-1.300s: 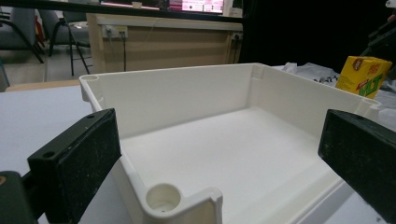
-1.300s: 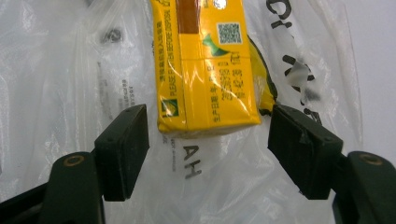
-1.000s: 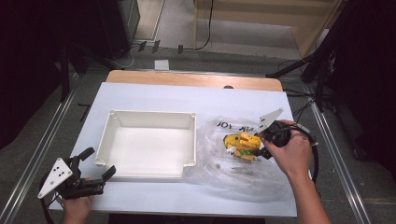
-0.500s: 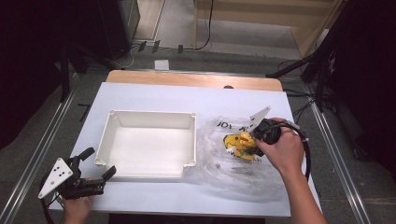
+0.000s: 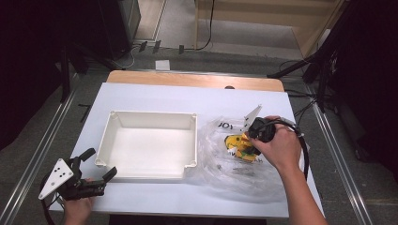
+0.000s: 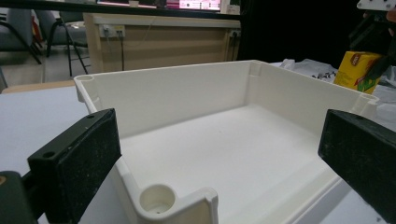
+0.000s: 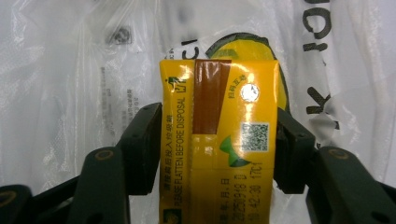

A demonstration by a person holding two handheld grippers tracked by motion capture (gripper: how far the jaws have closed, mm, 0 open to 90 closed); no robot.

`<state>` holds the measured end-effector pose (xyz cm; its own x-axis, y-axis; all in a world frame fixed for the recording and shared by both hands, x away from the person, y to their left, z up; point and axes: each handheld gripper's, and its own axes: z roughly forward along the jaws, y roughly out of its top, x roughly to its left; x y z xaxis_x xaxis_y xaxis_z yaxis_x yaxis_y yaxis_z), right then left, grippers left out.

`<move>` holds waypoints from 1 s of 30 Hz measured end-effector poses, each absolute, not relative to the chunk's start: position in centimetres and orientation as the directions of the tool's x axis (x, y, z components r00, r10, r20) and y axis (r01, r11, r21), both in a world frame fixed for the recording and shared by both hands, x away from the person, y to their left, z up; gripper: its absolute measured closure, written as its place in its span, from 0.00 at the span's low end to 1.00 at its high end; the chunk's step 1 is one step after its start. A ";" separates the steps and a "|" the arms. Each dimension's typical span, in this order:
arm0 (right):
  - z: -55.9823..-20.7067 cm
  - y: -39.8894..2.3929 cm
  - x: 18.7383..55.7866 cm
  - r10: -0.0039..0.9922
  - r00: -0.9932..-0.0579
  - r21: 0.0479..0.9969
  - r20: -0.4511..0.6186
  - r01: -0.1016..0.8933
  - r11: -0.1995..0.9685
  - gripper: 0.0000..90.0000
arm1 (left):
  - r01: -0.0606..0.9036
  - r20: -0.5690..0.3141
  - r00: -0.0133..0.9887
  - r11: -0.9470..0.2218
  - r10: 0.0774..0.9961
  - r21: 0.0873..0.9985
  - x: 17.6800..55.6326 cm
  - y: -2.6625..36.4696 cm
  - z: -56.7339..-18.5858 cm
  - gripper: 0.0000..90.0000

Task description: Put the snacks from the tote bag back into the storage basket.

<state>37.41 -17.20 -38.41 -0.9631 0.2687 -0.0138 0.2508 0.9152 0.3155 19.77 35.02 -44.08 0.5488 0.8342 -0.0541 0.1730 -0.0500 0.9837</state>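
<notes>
The right gripper has a yellow carton between its two black jaws. The jaws have just been closing, and each pad now sits flush against a side of the carton, so it appears gripped. The carton's top faces the camera, with a brown strip and a foil straw hole on it. Beneath and around it lies a crumpled clear plastic bag with black lettering.

In the high view the right gripper sits over the bag on the right half of a white table, the hand wrapped around it and a black cable looping off behind. The carton shows as a yellow patch under the gripper. Just left of the bag stands an empty white tray.

The left gripper rests at the table's near left corner, its jaws spread wide and holding nothing. Its own camera looks across a near corner of the tray, with the carton visible past the far wall.

The step in hand looks like picking the carton out of the bag. The next move probably calls for a firm hold, a lift clear of the loose plastic, then a carry left over the tray wall.
</notes>
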 end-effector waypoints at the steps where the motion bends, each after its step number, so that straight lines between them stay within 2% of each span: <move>1: -38.5 -17.2 37.4 0.277 -0.961 0.314 -0.014 0.259 0.914 0.52 | 0.173 -0.054 0.550 -0.051 0.834 0.984 19.8 35.0 -44.1 0.00; 9: -38.4 -17.0 37.6 0.262 -0.965 0.291 -0.027 0.243 0.926 0.58 | 0.174 -0.054 0.550 -0.051 0.833 0.983 19.8 35.0 -44.1 0.00; 18: -38.0 -16.3 37.6 0.194 -0.980 0.270 -0.035 0.178 0.946 0.58 | 0.174 -0.054 0.549 -0.050 0.834 0.984 19.8 35.0 -44.1 0.00; 30: -36.9 -16.1 37.6 0.170 -0.984 0.254 -0.047 0.152 0.955 0.59 | 0.173 -0.063 0.551 -0.040 0.832 0.984 19.8 35.0 -44.1 0.00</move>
<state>37.57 -16.10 -36.86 -0.9844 0.1697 -0.0474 0.1524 0.9551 0.2540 19.79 35.05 -44.06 0.5512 0.8320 -0.0631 0.1731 -0.0401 0.9841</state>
